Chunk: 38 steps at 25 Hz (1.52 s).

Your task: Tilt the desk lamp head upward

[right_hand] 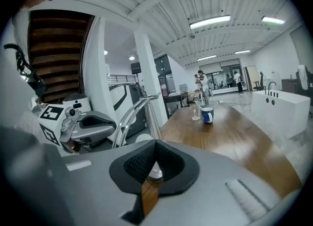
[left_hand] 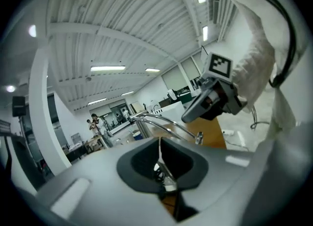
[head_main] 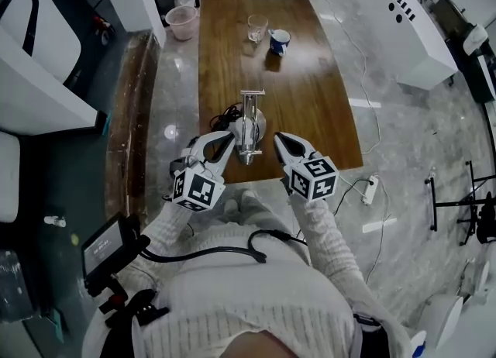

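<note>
**Lamp position.** The lamp [head_main: 249, 125] stands at the near edge of the table [head_main: 325, 108]. Its round base rests on the wood and its twin-rod arm runs toward the person. The end nearest the person appears to be the head, but no view shows its hinge clearly. A cable [head_main: 223, 118] lies bunched just left of the base.

**Gripper state.** The left gripper [head_main: 229, 139] is just left of the lamp and the right gripper [head_main: 277, 139] is just right of it. Neither touches the lamp. Both have their jaws together on nothing, and each gripper view shows the pads meeting with no part between them.

**Hazards from this position.**

1. **Closed jaws.** They cannot take hold of the head. A nudge with closed tips would probably slip off the polished metal, or shove the whole lamp instead of turning the hinge.
2. **Unsteadied base.** The base sits close to the table edge. Raising the head with nothing bracing the base could tip the lamp or drag it off toward the person.
3. **Wrong grip point.** Clamping the rods rather than the head would likely swing the arm and leave the head angle unchanged.
4. **Cable snag.** The left gripper works beside the cable, so a wide approach could catch it and pull the base.
5. **Far objects.** The glass [head_main: 257, 27] and mug [head_main: 279, 40] stand well apart at the far end, so the risk to them is low.
</note>
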Tool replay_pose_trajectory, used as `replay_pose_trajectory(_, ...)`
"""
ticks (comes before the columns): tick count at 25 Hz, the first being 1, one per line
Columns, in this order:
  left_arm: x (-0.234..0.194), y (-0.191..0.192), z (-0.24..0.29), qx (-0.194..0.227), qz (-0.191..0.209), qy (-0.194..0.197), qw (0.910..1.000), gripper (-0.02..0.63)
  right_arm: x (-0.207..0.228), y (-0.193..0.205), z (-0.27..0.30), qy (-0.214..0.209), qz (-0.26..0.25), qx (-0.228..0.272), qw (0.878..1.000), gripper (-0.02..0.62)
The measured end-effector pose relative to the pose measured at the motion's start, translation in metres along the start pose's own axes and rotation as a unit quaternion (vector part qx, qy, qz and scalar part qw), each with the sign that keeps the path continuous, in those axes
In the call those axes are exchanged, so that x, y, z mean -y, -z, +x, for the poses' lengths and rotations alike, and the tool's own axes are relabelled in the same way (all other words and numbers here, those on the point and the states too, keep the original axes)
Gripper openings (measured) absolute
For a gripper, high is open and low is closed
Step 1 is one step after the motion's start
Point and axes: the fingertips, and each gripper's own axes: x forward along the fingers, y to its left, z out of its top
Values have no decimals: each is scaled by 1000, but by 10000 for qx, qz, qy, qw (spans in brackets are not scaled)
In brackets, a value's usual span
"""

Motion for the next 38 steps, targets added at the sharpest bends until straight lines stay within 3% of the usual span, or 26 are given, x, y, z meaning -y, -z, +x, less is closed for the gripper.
replay_pose_trajectory(3,-2,-2,5,72,925,220,9954,28,5,-3,22,-571,138,-263,9979,-2)
replay_pose_trajectory(7,5,0,16,187,2272,534,9722,71,9,-12,59,-1267,287,-331,9910,-2)
replay_pose_trajectory(8,5,2,20,208,2485,576,9667,95,7,-14,66,-1504,263,-326,9877,51)
replay_pose_trajectory(9,5,3,22,216,2697,608,9608,126,3,-16,71,-1731,157,-312,9843,157)
replay_pose_trajectory(10,6,3,24,220,2928,636,9538,154,-1,-18,74,-1904,-26,-275,9813,179)
replay_pose_trajectory(13,11,-3,23,320,3706,662,9259,238,-7,-27,79,-2176,-376,-114,9752,185)
replay_pose_trajectory(17,19,-14,24,639,4699,749,8772,324,-17,-33,94,-2660,-172,-46,9638,198)
replay_pose_trajectory(21,28,-7,42,909,5465,876,8279,342,-16,-27,116,-3054,197,1,9520,211)
replay_pose_trajectory(26,39,-25,51,1468,5889,801,7907,330,-19,-26,125,-3253,179,77,9454,216)
replay_pose_trajectory(28,43,-26,50,1518,5948,824,7851,294,-22,-27,123,-3282,165,133,9444,216)
replay_pose_trajectory(30,45,-24,49,1505,5931,876,7861,231,-23,-28,121,-3265,149,165,9449,213)
replay_pose_trajectory(33,45,-25,47,1524,5874,970,7889,219,-24,-30,119,-3234,167,194,9459,212)
replay_pose_trajectory(38,47,-23,44,1416,5462,1442,8129,241,-25,-30,116,-3163,160,240,9482,206)
